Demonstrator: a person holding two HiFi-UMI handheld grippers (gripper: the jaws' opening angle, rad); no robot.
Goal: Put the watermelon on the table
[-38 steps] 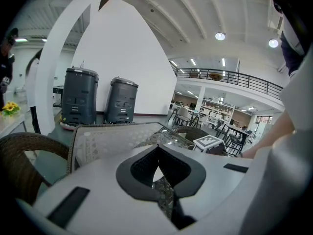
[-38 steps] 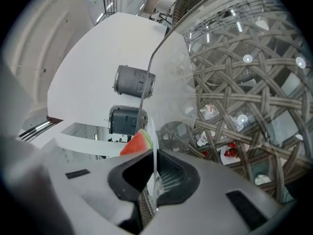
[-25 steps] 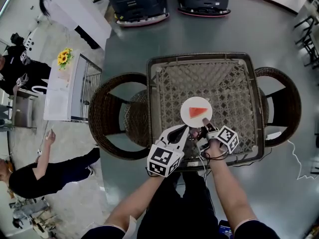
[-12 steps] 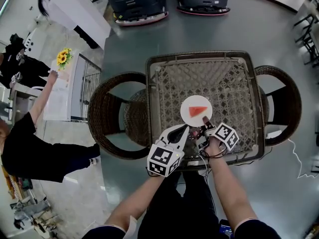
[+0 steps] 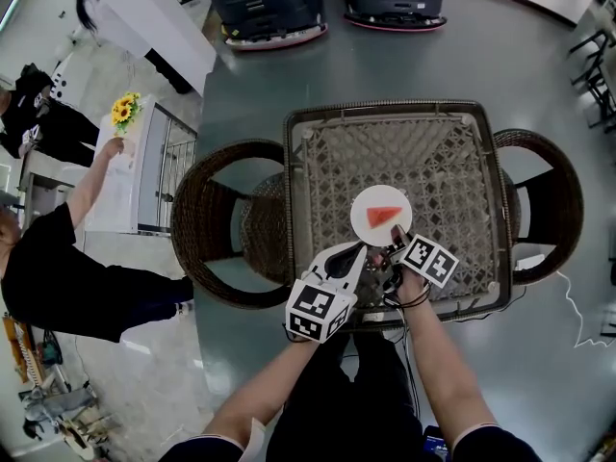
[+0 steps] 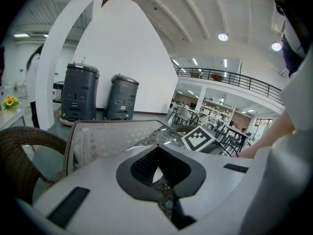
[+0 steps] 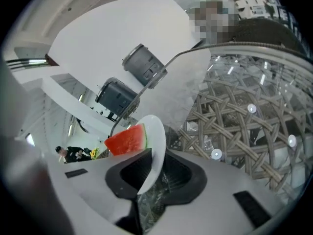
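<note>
Out at nine o'clock a person in black reaches an arm up toward the sunflowers. Coming across, a wicker chair is tucked against the nine o'clock side of the tabletop, glass laid over woven cane. Up at twelve o'clock beyond it stand two dark grey machines.

Now the action, down at the six o'clock edge. The left gripper sits low at seven o'clock of the plate, and its own view shows the jaws closed tip to tip with nothing caught between them, just cane and a sliver of white showing through the gap.

The white plate lies flat on the tabletop, just short of centre toward six o'clock, and the watermelon, a red wedge with a thin green rind, rests on the middle of it.

At five o'clock of the plate, the right gripper has the rim standing between its jaws. Those jaws have just been opening: one pad is clearly off the rim, and whether the other touches it is too close to call, so that's a released grip.

Over at three o'clock, a second wicker chair closes things off.
</note>
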